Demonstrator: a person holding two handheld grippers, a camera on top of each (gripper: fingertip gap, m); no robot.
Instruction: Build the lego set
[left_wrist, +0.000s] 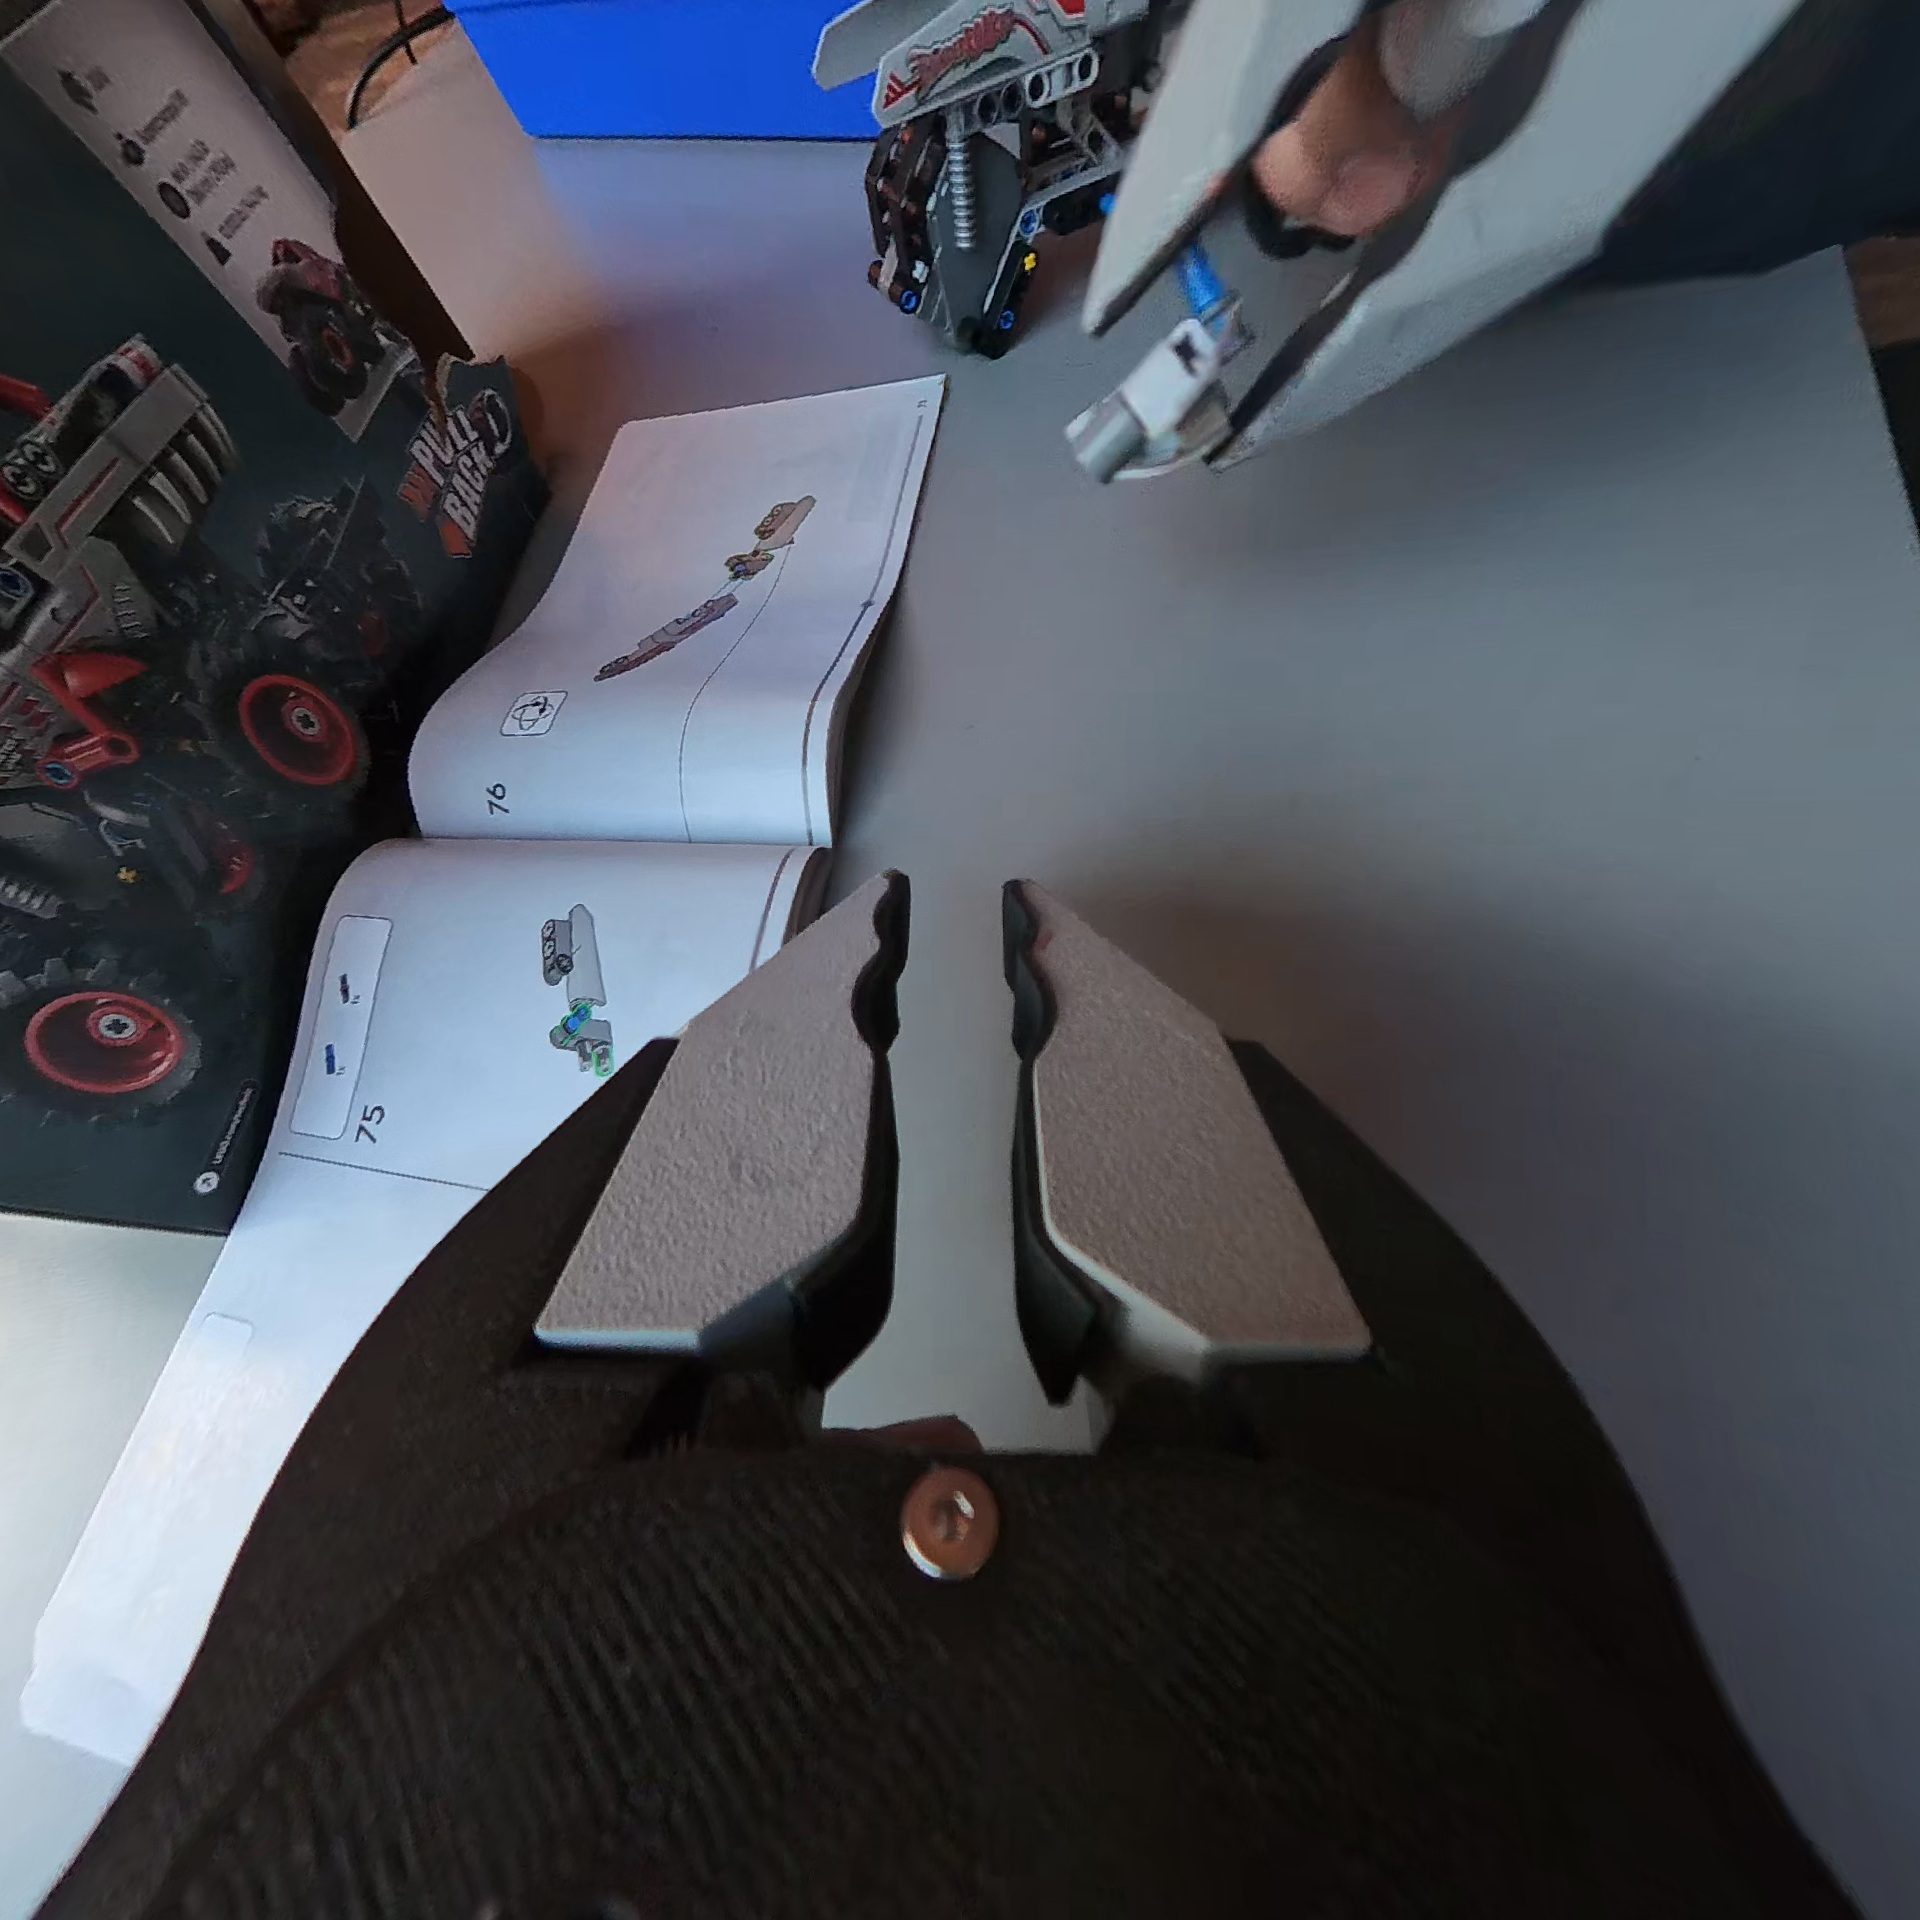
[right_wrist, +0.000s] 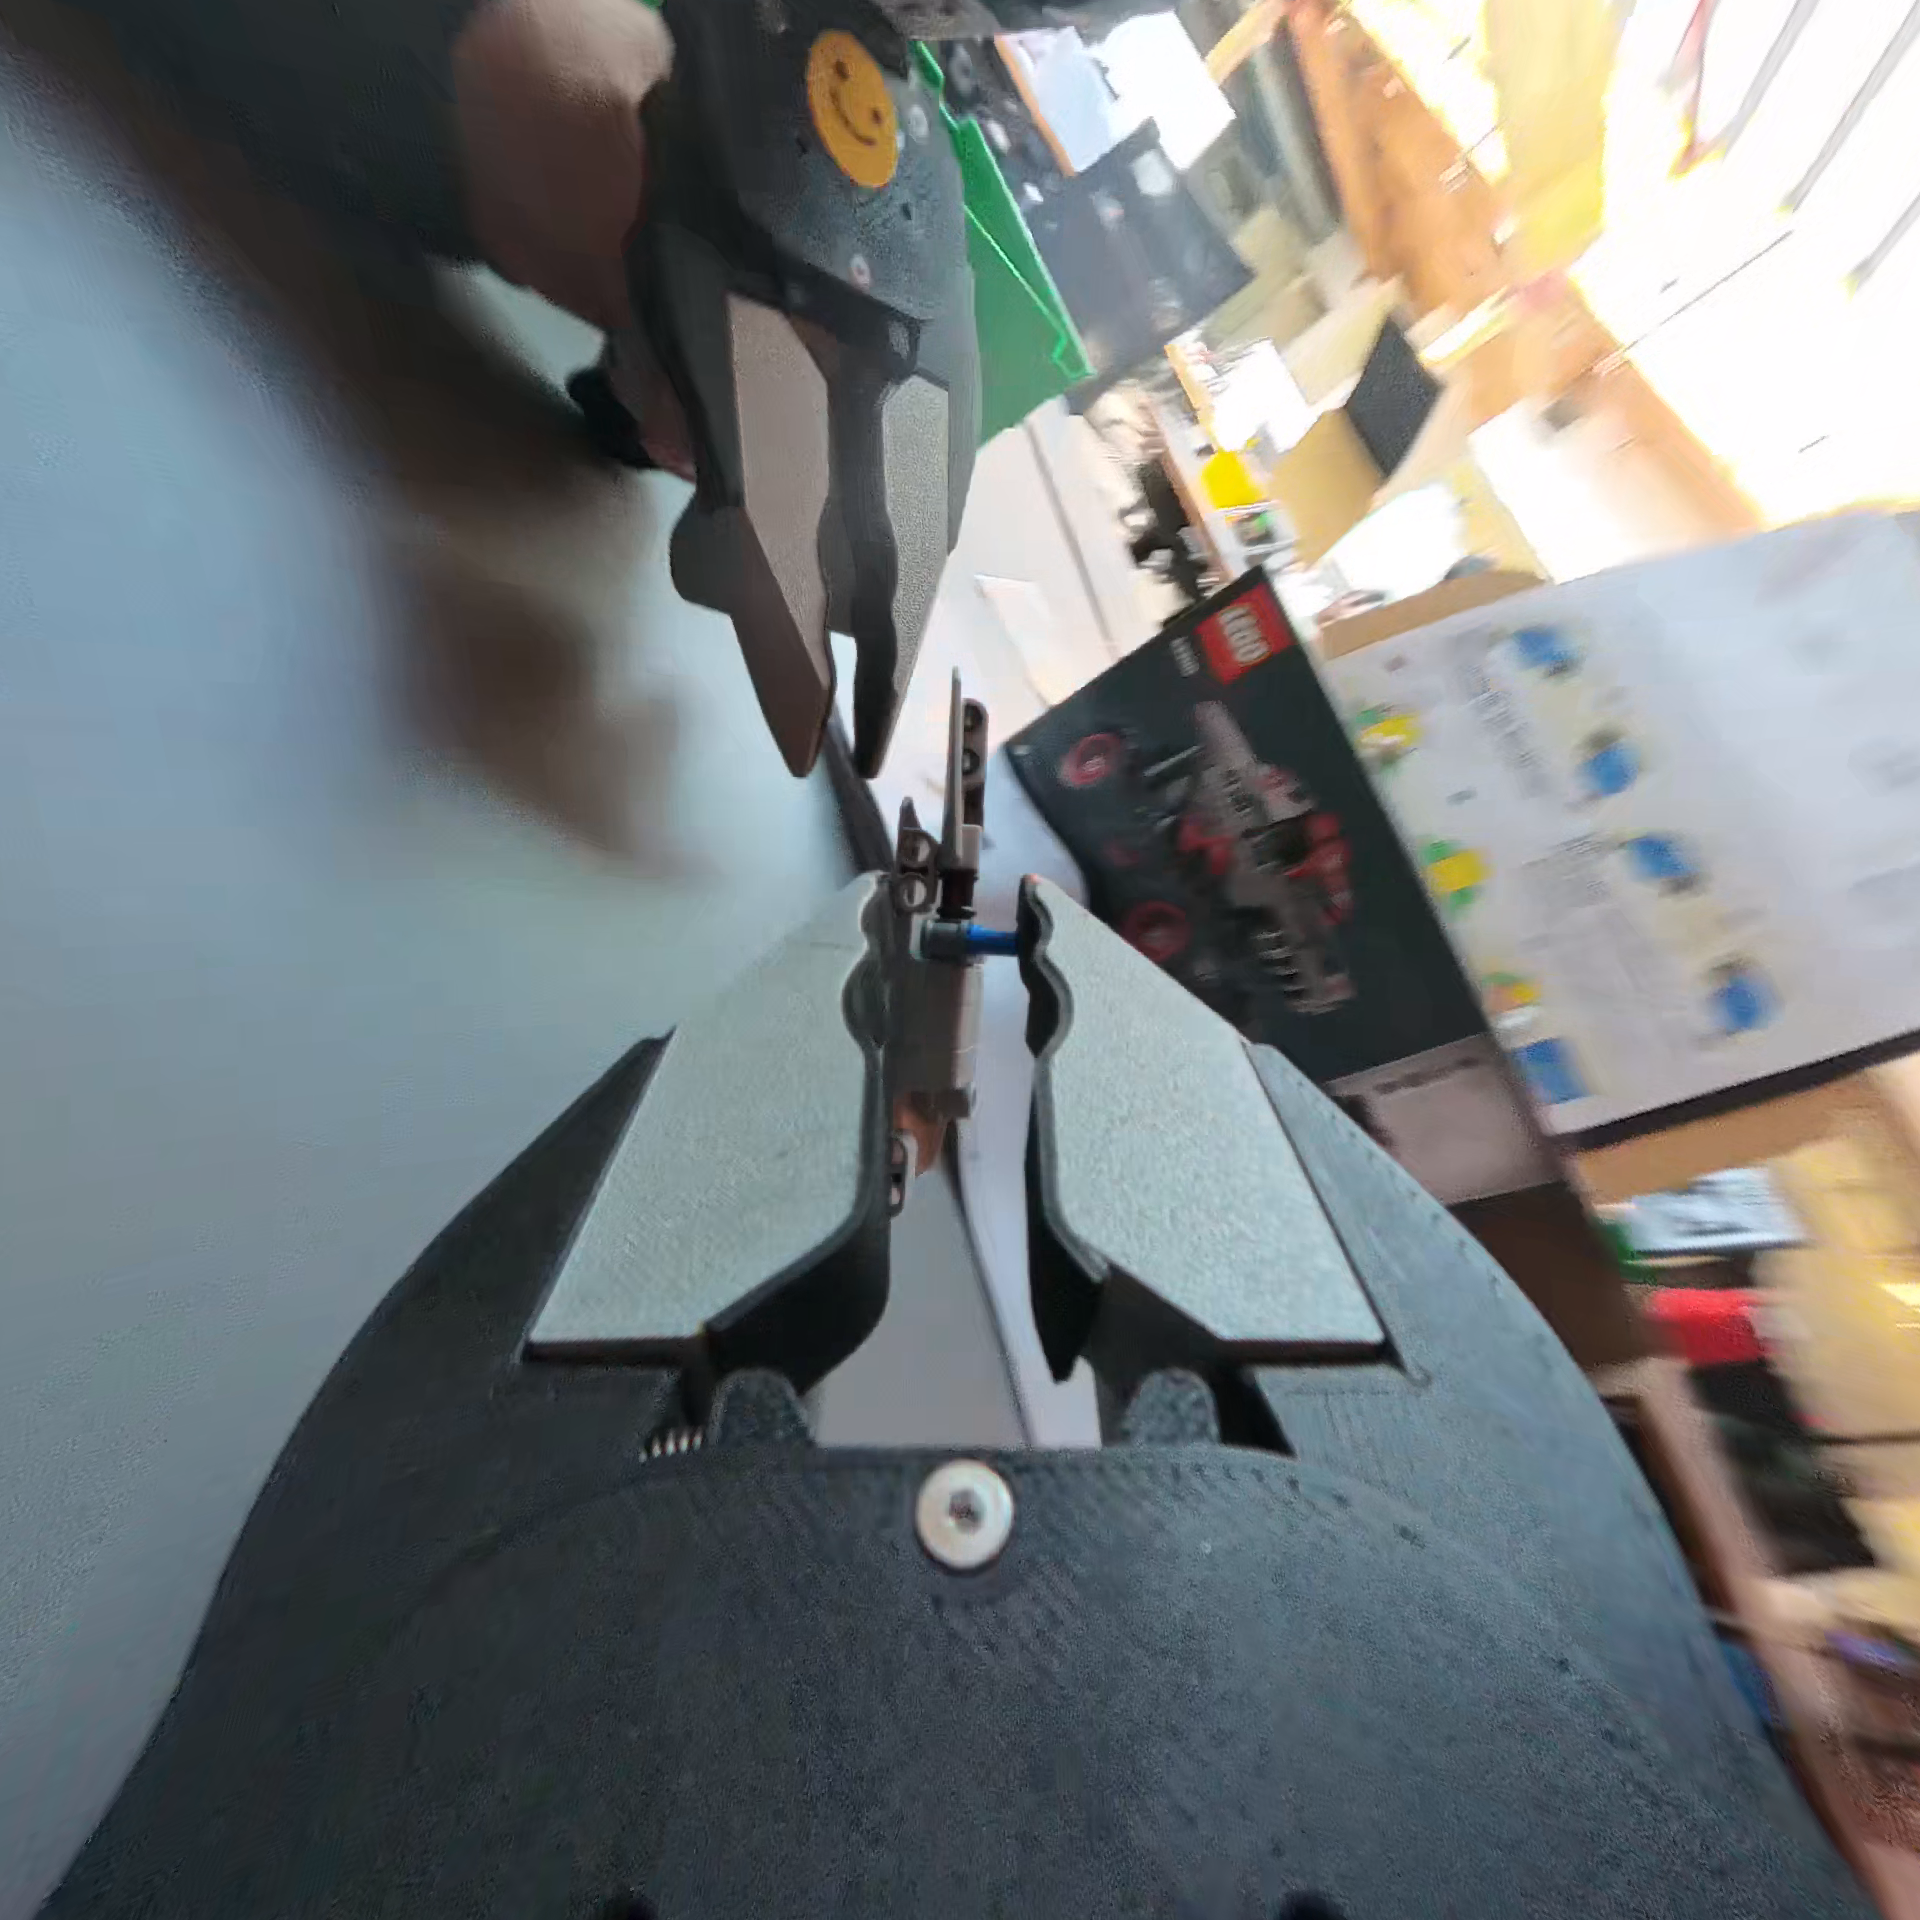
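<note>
My right gripper (right_wrist: 956, 914) is shut on a small grey Lego assembly (right_wrist: 925, 1008) whose blue pin (right_wrist: 985, 940) spans the gap to the right finger. In the left wrist view the right gripper (left_wrist: 1164, 384) hangs above the table at the upper right, with the grey assembly (left_wrist: 1148, 400) sticking out of its tips. My left gripper (left_wrist: 954, 904) is slightly open and empty above the bare grey table (left_wrist: 1351, 831). In the right wrist view the left gripper (right_wrist: 836, 764) is just beyond the assembly, apart from it. The part-built truck model (left_wrist: 987, 177) stands at the back.
The open instruction booklet (left_wrist: 675, 675) lies left of my left gripper. The dark Lego box (left_wrist: 208, 623) stands behind it, also in the right wrist view (right_wrist: 1247, 852). A blue bin (left_wrist: 665, 62) is at the back edge. Shelves and a white poster (right_wrist: 1662, 810) lie beyond. My right gripper is the nearer one to the part-built truck model (left_wrist: 987, 177): about 20 cm, against 25 cm.
</note>
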